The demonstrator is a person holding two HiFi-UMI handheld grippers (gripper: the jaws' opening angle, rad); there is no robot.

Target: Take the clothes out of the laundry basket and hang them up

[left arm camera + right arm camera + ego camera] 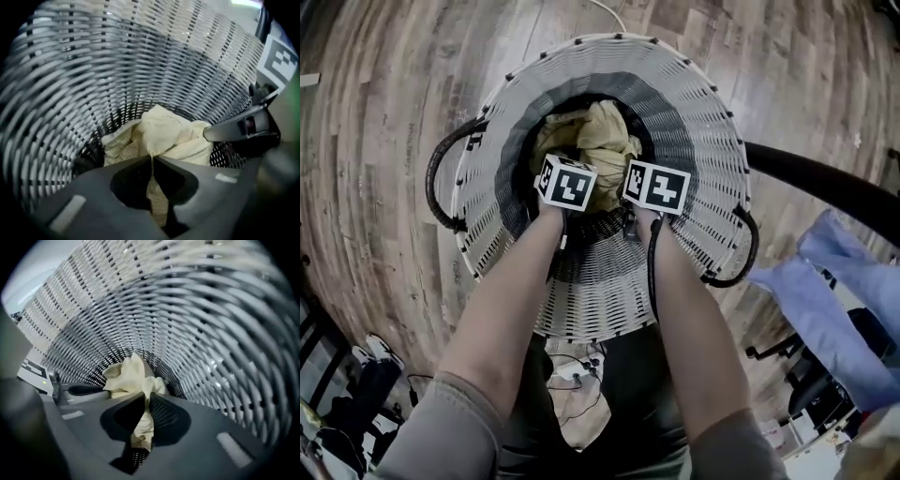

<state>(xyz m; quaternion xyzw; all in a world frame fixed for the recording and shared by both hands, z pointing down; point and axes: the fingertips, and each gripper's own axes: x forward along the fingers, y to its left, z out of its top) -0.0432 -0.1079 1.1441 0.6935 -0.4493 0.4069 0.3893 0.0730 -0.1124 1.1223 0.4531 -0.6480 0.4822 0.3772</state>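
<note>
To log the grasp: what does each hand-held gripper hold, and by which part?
Each pinches a bunched fold of the yellow cloth: left hand-held gripper, right hand-held gripper.

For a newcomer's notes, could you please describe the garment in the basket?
Find the round white wicker basket on the wood floor. At its bottom lies a crumpled garment, pinched by the left gripper and the right gripper. It is pale yellow, unlike the blue clothes outside the basket.

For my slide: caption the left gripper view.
Left gripper shut on a pale yellow garment inside the woven laundry basket.
</note>
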